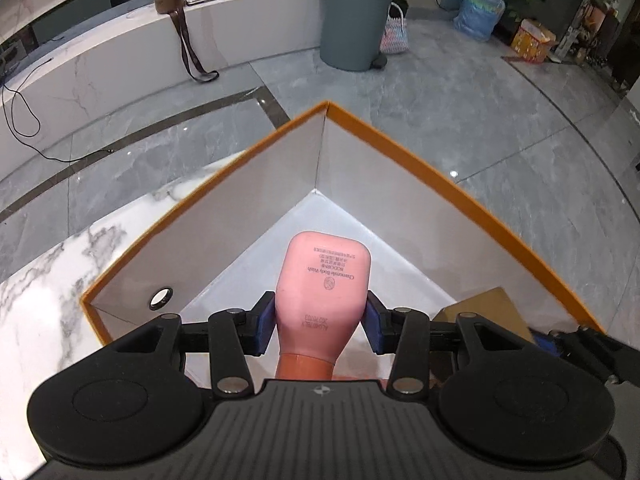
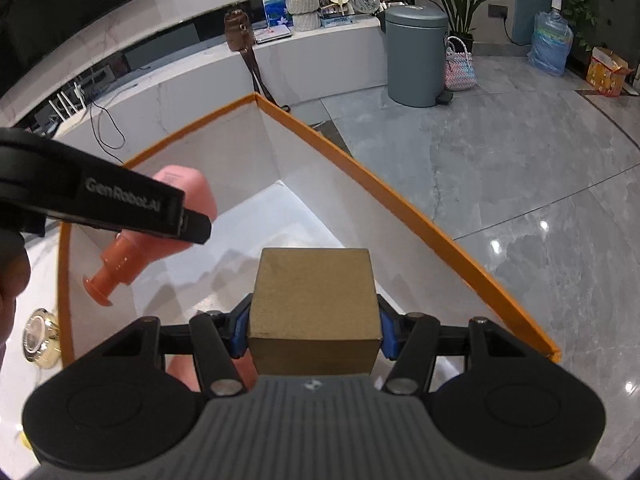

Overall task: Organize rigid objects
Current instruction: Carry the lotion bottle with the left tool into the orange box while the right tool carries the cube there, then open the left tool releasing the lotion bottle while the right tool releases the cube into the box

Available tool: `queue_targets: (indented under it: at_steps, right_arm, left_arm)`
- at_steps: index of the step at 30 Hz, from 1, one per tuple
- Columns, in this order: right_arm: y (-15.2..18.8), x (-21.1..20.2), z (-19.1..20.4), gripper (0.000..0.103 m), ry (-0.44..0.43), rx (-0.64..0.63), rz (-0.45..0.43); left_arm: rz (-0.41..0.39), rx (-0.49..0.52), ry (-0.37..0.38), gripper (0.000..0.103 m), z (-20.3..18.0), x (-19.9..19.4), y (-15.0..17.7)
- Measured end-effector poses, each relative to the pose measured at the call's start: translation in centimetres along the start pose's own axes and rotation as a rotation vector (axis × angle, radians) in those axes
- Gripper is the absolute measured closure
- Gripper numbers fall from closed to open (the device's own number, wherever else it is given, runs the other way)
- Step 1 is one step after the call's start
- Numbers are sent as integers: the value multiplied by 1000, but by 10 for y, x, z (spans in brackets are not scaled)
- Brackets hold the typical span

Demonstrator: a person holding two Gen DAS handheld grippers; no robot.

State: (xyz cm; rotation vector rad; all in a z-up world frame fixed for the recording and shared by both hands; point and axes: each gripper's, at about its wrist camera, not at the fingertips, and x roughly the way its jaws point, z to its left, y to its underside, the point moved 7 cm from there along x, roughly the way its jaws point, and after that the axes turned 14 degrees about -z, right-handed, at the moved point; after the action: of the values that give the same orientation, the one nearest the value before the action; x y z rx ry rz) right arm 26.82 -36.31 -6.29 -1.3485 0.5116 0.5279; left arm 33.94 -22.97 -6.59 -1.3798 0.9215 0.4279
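The left gripper (image 1: 320, 322) is clamped on a pink bottle (image 1: 324, 280), its blue pads (image 1: 264, 326) pressed to either side just above the neck, so the jaws are held only as wide as the bottle. The bottle is carried bottom-forward, its orange cap (image 2: 106, 274) pointing back toward the hand, and it is held over the inside of a white box with orange edges (image 1: 400, 152). From the right wrist view the bottle is seen slanting above the box's left side, clear of the floor of the box as far as can be told.

The right gripper (image 2: 314, 326) is closed on a brown cube (image 2: 316, 300), blue pads (image 2: 386, 332) pressed against its two side faces; the jaws are spread to the cube's width. The cube is held over the near part of the same box, and a corner of it is caught at the right edge of the left wrist view, beside the bottle.

The box is set on a white marble bench (image 1: 48, 280), with a round hole (image 1: 161, 297) cut in its left wall. A small round gold-rimmed thing (image 2: 40, 338), perhaps a clock or tin, is seen lying on the bench just outside the box's left wall; the view there is too distorted for certainty. A hand (image 2: 12, 280) is glimpsed at the left edge behind the left gripper.

Beyond the bench, grey floor tiles (image 1: 480, 120) are seen, with a grey-green bin (image 1: 356, 20) standing well apart.
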Motion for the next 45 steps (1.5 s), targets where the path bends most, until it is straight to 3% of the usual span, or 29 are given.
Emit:
queue_targets:
  at_steps: [16, 45]
  right_arm:
    - [5, 14, 2, 45, 57, -86, 33]
    - [-3, -6, 18, 37, 31, -79, 2]
  left_arm:
    - [39, 41, -20, 52, -4, 11, 9]
    - [-41, 83, -16, 52, -8, -36, -9]
